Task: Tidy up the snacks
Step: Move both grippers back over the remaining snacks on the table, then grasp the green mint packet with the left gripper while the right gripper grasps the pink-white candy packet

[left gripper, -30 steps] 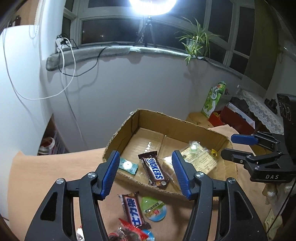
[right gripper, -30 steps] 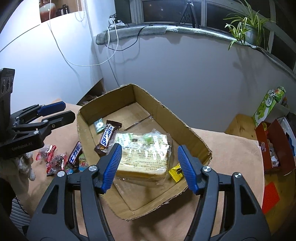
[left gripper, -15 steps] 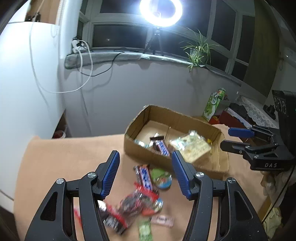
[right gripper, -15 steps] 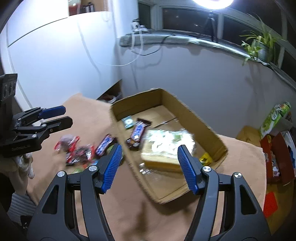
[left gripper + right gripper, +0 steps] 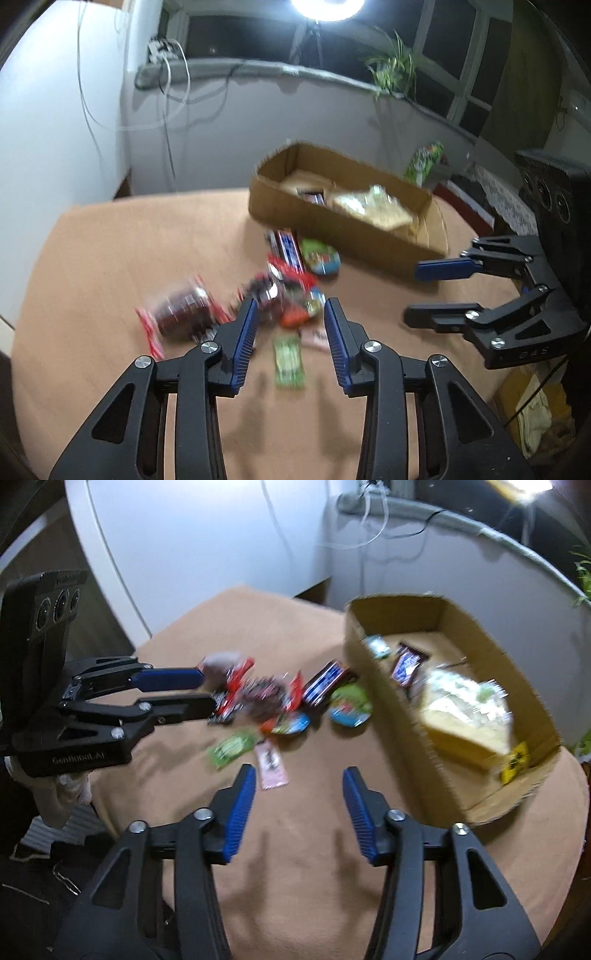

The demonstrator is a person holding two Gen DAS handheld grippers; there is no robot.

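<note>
Left gripper: fingers just narrowed, still parted, nothing between them, over the loose snacks.
Right gripper: fingers just narrowed, still spread, empty, above bare bench.
Snacks: heaped on the bench beside the cardboard box.
Box: holds a wrapped sandwich.

snacks: loose wrappers heaped on tan cloth | cardboard box: open, beside heap, holds more
</note>
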